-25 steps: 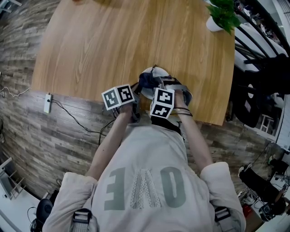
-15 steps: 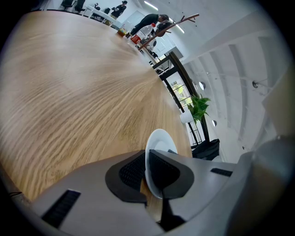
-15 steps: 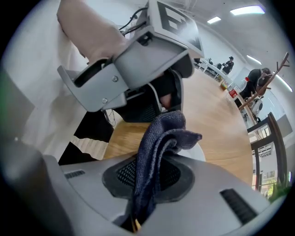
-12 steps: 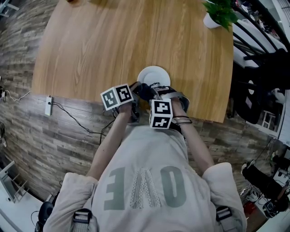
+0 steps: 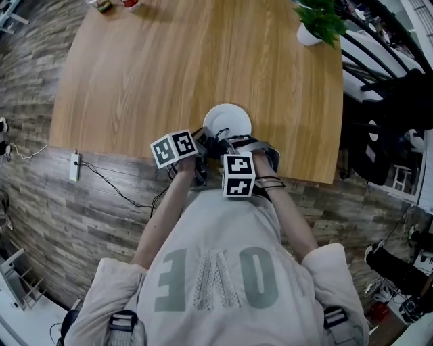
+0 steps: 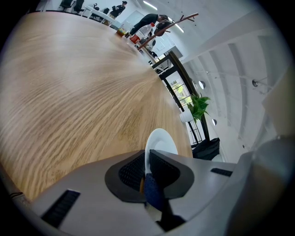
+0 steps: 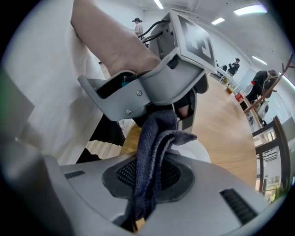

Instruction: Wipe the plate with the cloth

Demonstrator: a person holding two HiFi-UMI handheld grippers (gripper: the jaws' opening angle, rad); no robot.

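Observation:
A white plate (image 5: 228, 119) lies near the front edge of the wooden table (image 5: 149, 74). In the left gripper view my left gripper (image 6: 147, 162) is shut on the plate's (image 6: 161, 140) near rim, with a scrap of blue cloth (image 6: 152, 194) close by its jaws. My right gripper (image 7: 150, 171) is shut on the dark blue cloth (image 7: 156, 138), which hangs bunched over the plate's (image 7: 199, 150) near edge, just right of the left gripper (image 7: 162, 76). In the head view both marker cubes cover the jaws, and the cloth (image 5: 218, 143) shows between them.
A potted plant (image 5: 318, 20) stands at the table's far right corner and small items (image 5: 111, 4) at the far left. A power strip (image 5: 74, 167) and cables lie on the floor to the left. Dark furniture (image 5: 385, 128) stands right of the table.
My right gripper has drawn back toward the table's near edge with the cloth, baring more of the plate. The left gripper has kept its hold in place.

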